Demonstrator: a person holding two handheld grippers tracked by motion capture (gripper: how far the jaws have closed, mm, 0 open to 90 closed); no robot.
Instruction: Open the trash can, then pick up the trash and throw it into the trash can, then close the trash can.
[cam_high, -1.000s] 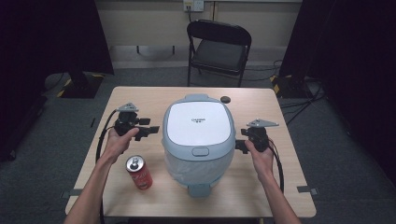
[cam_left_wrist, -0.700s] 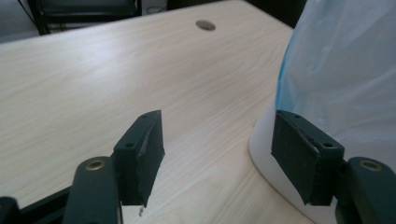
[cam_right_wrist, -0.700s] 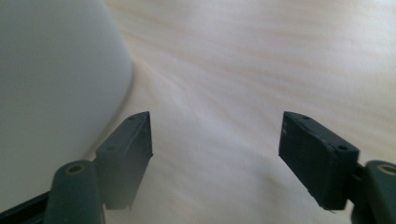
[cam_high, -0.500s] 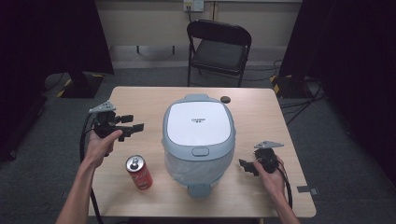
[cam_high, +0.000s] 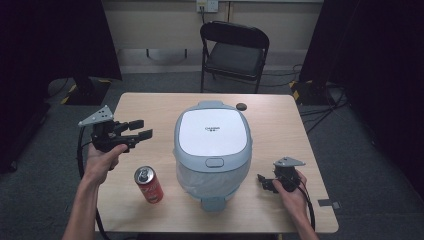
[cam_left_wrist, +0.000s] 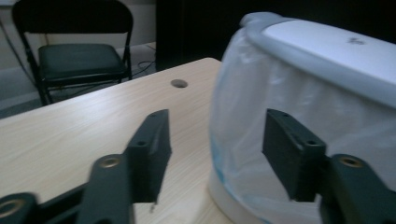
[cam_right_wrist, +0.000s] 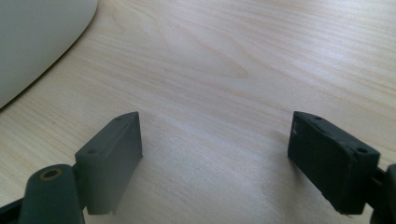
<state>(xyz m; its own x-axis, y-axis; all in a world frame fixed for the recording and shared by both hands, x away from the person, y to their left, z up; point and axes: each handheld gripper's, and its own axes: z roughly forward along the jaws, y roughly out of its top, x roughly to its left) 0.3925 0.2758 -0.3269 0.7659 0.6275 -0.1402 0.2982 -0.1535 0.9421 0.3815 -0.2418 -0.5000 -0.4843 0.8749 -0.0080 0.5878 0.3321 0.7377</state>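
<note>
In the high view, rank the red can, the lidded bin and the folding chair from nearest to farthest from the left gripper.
From the left gripper:
1. Lidded bin, just to its right at table centre.
2. Red can, toward the near edge; close to the bin's distance.
3. Folding chair, beyond the table's far edge.

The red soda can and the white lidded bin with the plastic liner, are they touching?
Apart. In the high view, bare wooden table shows between the red soda can and the white lidded bin.
</note>
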